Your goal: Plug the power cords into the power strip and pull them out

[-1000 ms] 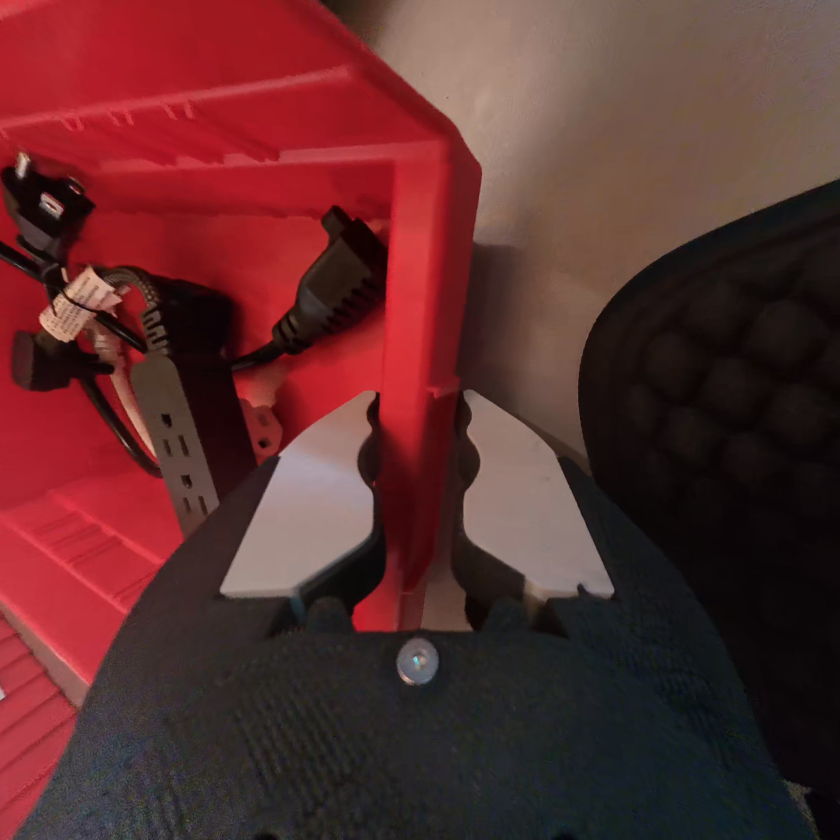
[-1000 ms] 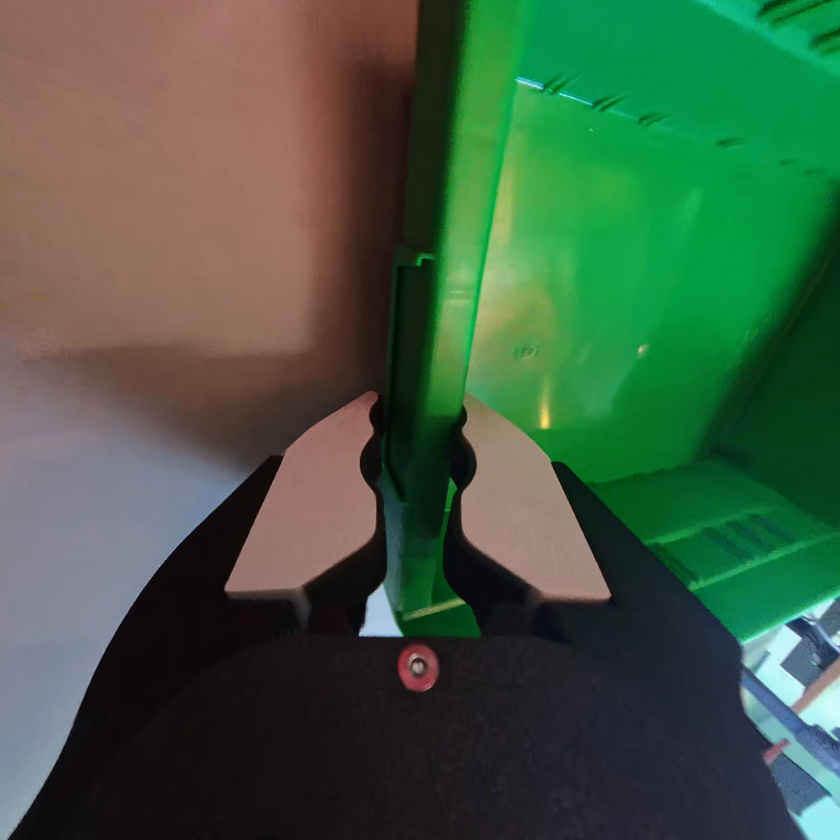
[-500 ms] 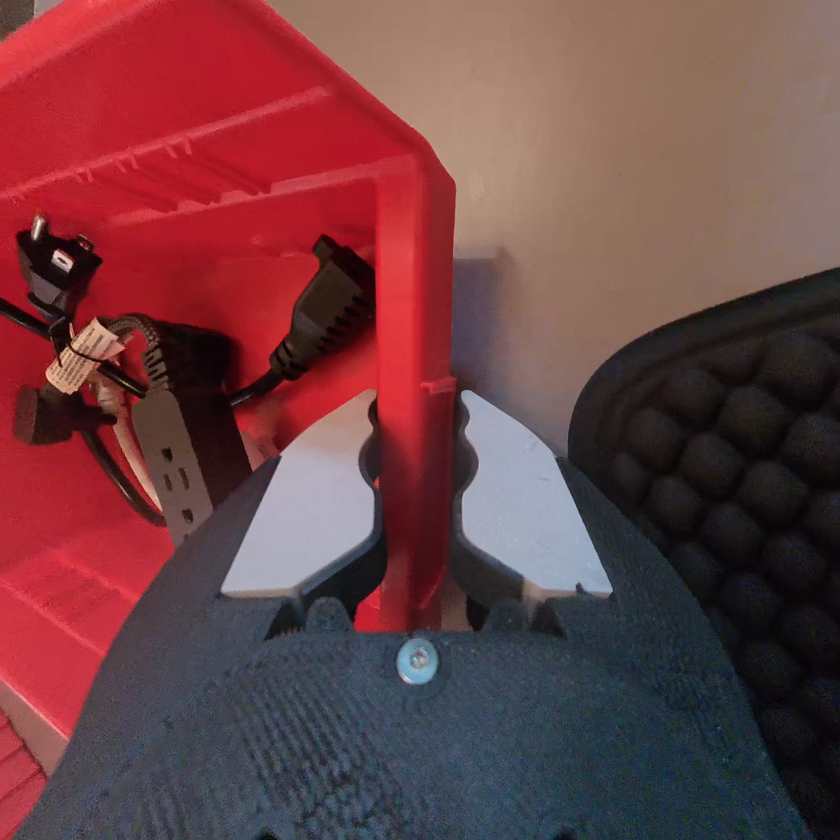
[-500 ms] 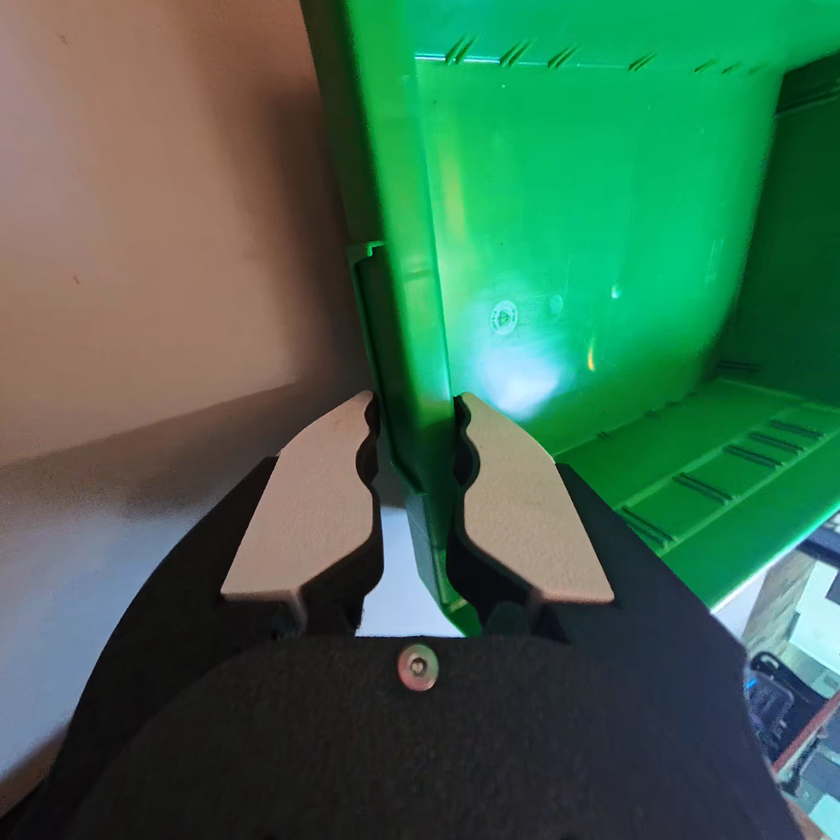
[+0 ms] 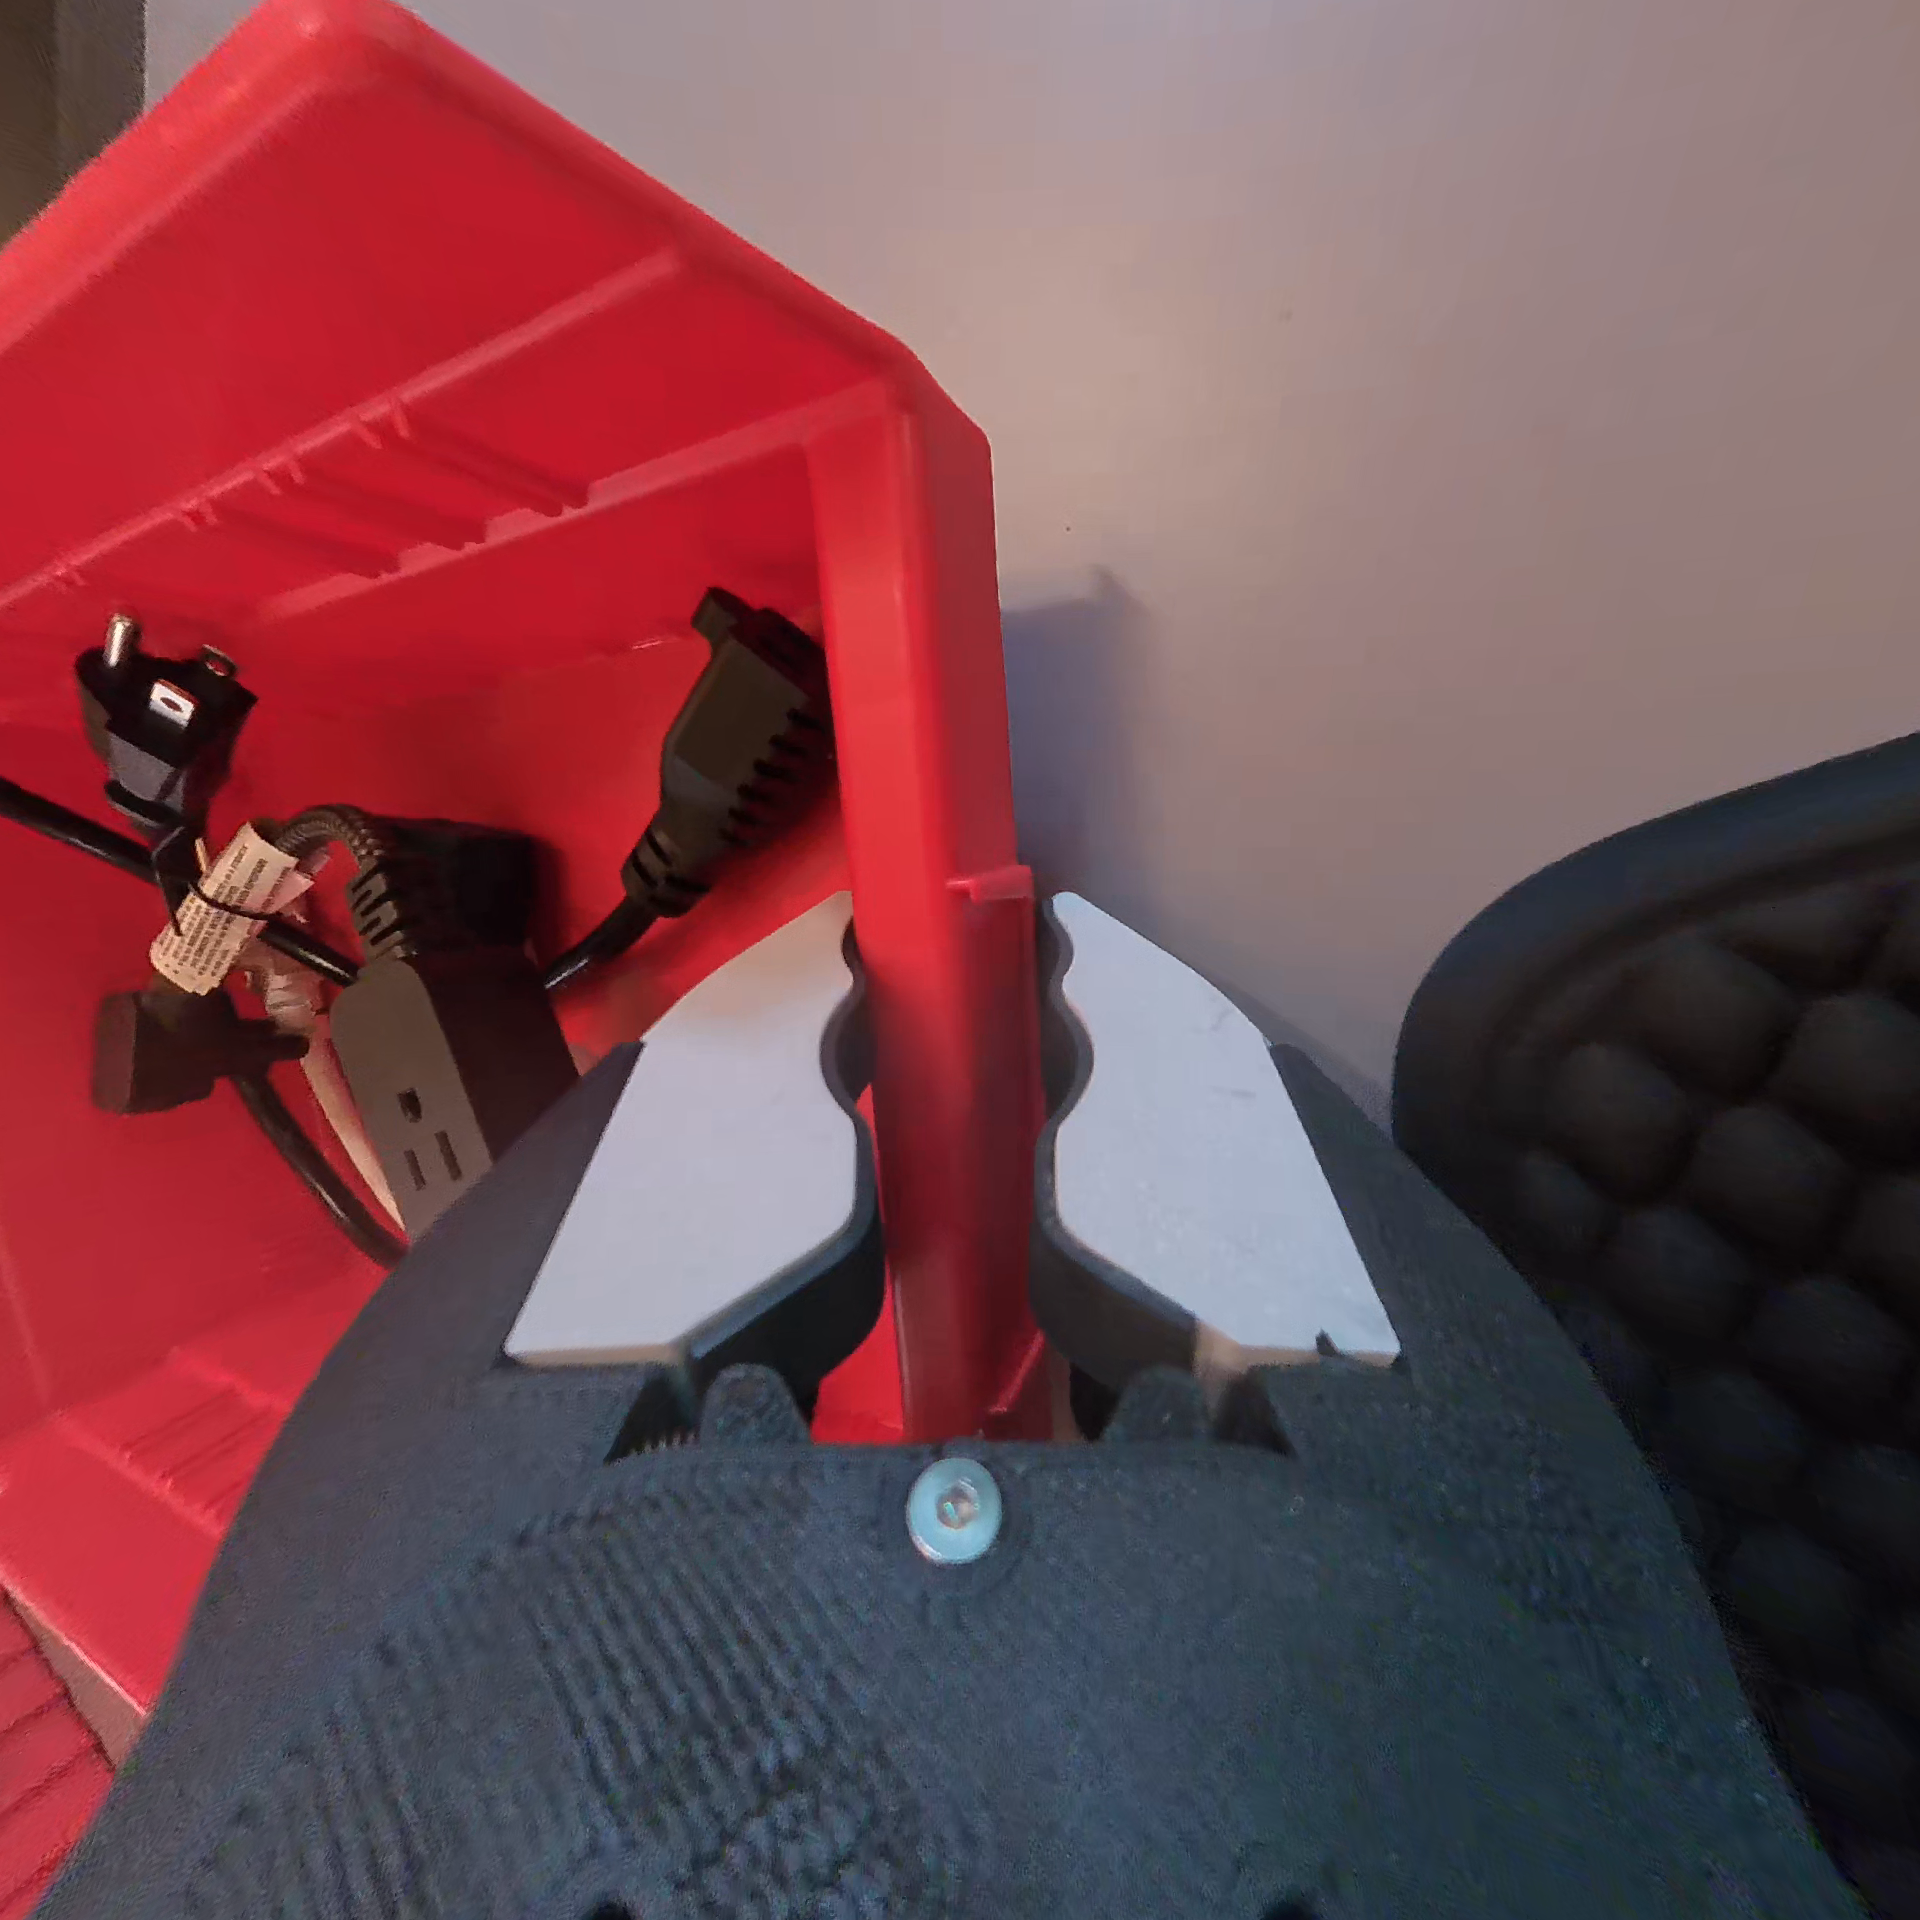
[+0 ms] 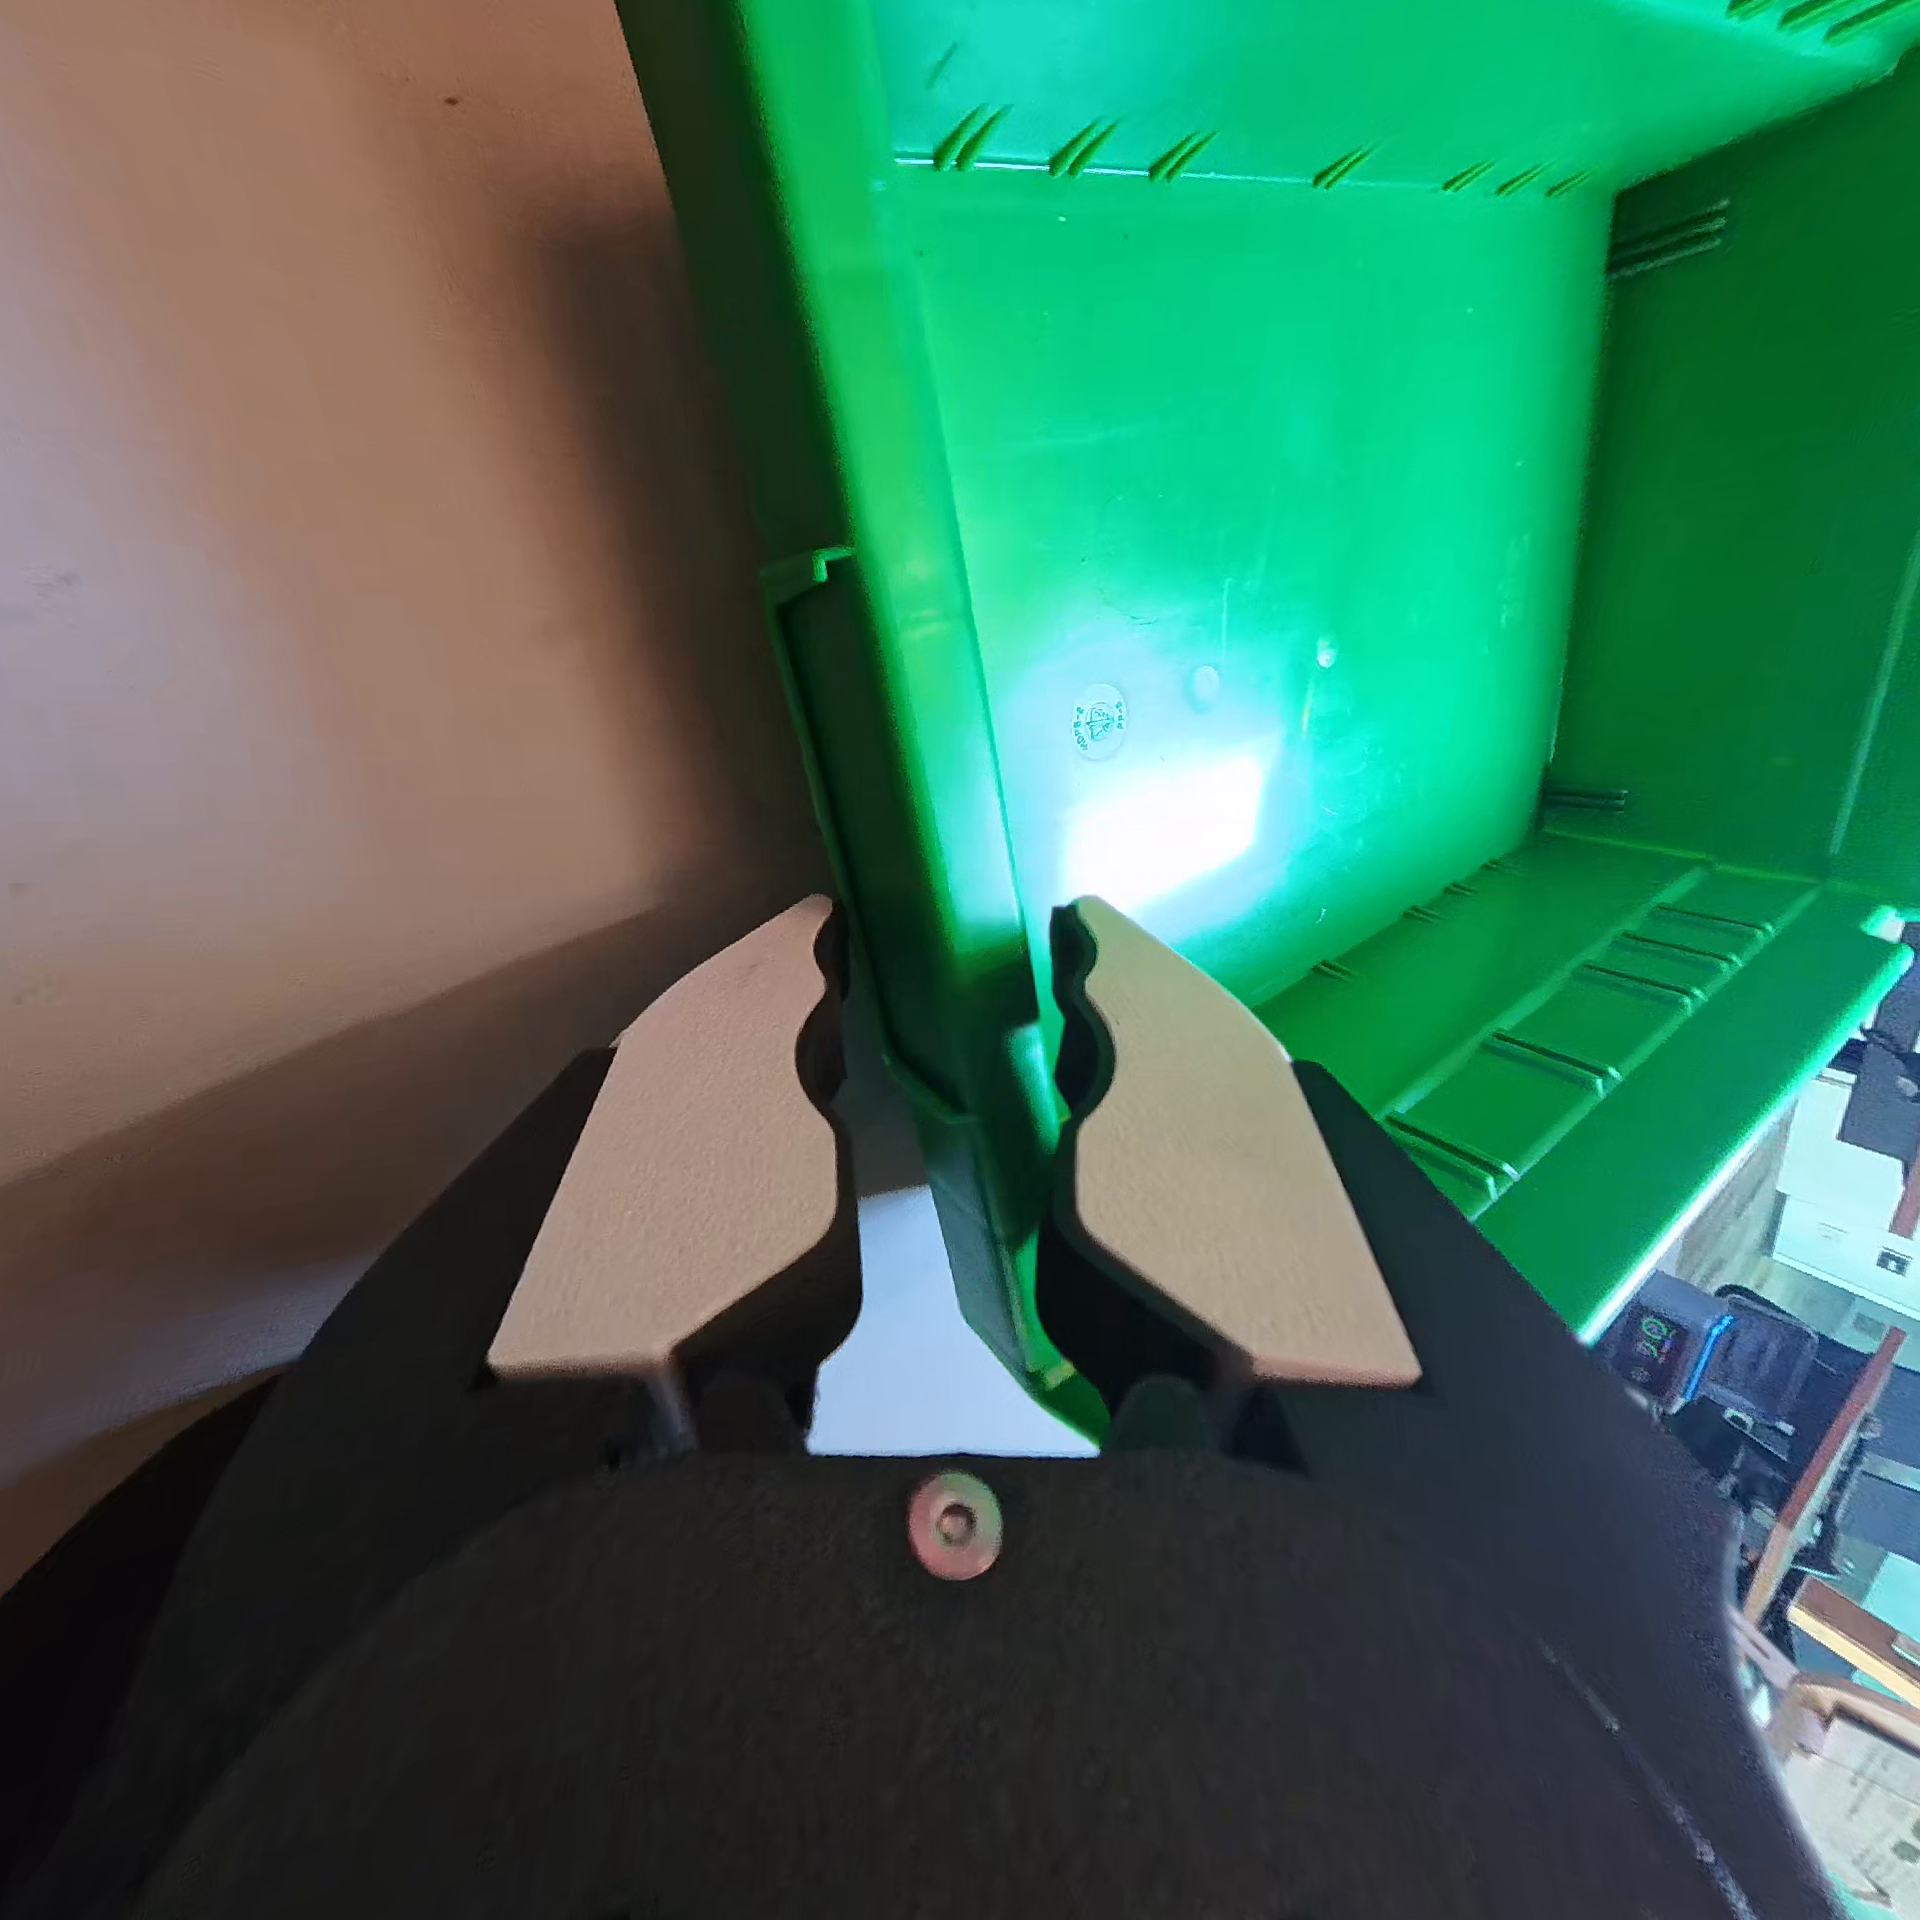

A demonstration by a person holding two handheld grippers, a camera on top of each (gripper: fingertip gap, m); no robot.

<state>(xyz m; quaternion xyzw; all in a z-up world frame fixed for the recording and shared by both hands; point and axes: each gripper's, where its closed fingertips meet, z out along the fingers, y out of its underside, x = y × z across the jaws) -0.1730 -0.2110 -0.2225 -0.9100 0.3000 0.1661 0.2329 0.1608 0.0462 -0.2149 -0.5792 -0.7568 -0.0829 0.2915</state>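
Note:
My left gripper [image 5: 948, 925] is shut on the right side wall of a red bin [image 5: 416, 436]. A black power strip [image 5: 416, 1101] lies inside with black cords: a pronged plug [image 5: 156, 717], a socket-end connector [image 5: 738, 769], a flat plug [image 5: 156, 1049] and a white tag [image 5: 223, 914]. Nothing visible is plugged into the strip's showing outlets. My right gripper [image 6: 943, 920] straddles the left wall of an empty green bin [image 6: 1299, 520]. Its jaws stand slightly apart: the right finger touches the wall, and a gap shows at the left finger.
A black padded chair back [image 5: 1714, 1195] stands close on the right of the red bin. A plain wall [image 5: 1351, 416] is behind both bins. A white surface [image 6: 904, 1351] shows under the green bin. Cluttered shelves [image 6: 1766, 1351] lie at the lower right. Spacing between my two grippers at the tips: around 40 centimeters.
The red bin and cords have shifted a little in the left view, still gripped. The green bin has swung to show its inside, and the right jaws have parted slightly from its wall.

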